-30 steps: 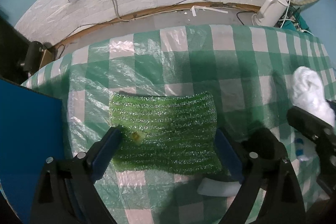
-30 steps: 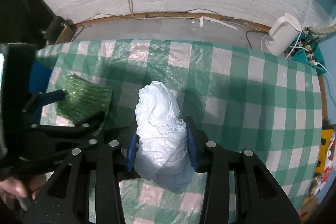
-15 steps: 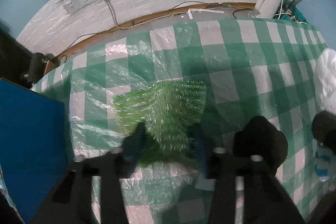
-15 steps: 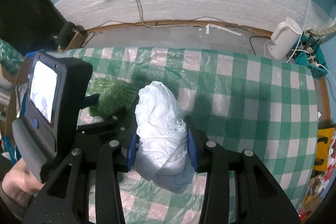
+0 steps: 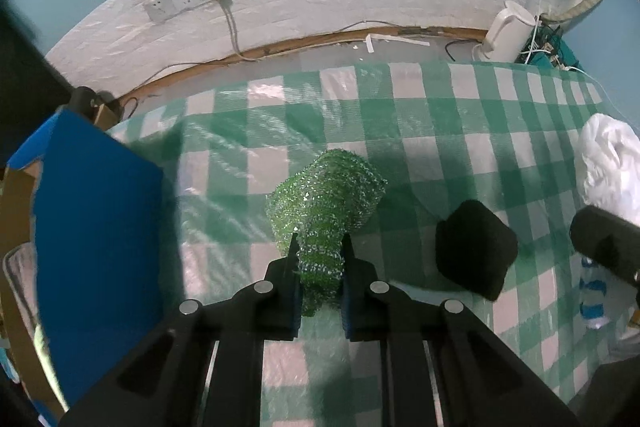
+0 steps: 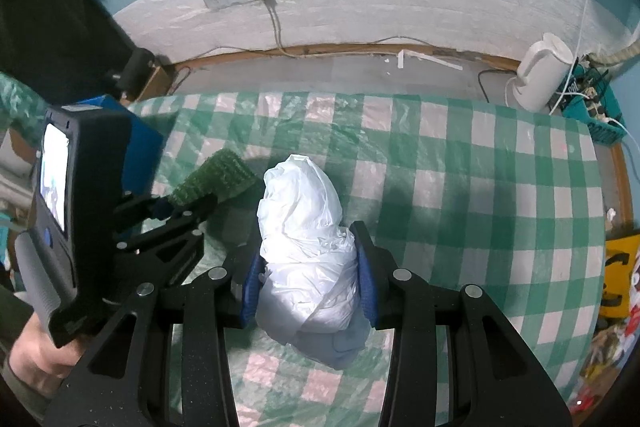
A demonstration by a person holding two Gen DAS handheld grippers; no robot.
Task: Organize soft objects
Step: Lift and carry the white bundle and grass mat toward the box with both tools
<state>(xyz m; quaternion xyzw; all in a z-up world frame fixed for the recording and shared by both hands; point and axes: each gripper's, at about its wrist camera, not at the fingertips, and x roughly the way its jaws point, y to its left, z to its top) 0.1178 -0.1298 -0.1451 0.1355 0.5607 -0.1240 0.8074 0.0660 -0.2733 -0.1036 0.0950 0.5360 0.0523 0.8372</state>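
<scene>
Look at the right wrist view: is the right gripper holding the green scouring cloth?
No, the right gripper is clamped on the white plastic bag; the green scouring cloth sits in the left gripper.

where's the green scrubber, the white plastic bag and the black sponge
green scrubber (image 5: 324, 203): left wrist view, on its bunched upper part above the fingers
white plastic bag (image 6: 306, 227): right wrist view, on its crumpled middle
black sponge (image 5: 474, 247): left wrist view, on its top face

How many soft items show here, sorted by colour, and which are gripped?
Green: 1, the sparkly green mesh cloth, pinched in the left gripper, whose jaws have just been closing on it.
White: 1, the white plastic bag bundle, clamped in the right gripper.
Black: 1, the black sponge block, lying on the checked tablecloth, ungripped.
Total: 3
</scene>
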